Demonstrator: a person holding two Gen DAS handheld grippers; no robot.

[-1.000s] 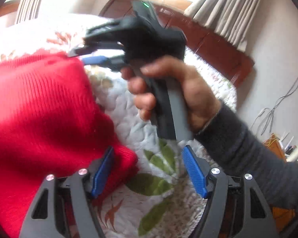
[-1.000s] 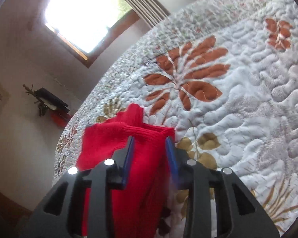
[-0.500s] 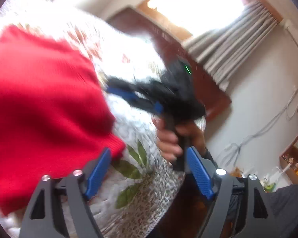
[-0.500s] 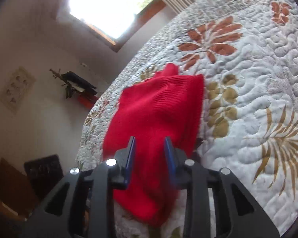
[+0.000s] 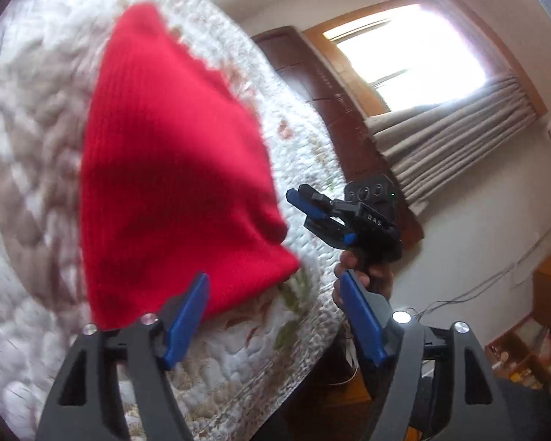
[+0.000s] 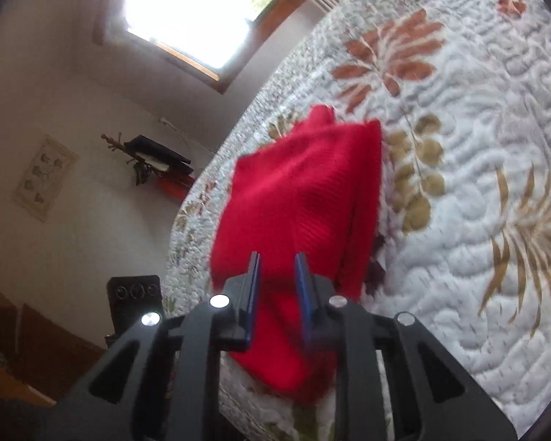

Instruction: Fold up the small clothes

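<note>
Nearest, the left tool (image 5: 273,314) is seen with its blue pads spread wide and nothing gripped between them. The right tool (image 6: 277,296) is held with a narrow gap between its pads, nothing pinched. Beyond both, the red knitted garment (image 5: 172,180) is laid folded on the quilted bedspread (image 6: 477,169), close to the bed's edge. Farther off, the right tool is gripped by a hand (image 5: 363,279) beside the bed, and a curtained window (image 5: 415,44) is seen behind.
</note>
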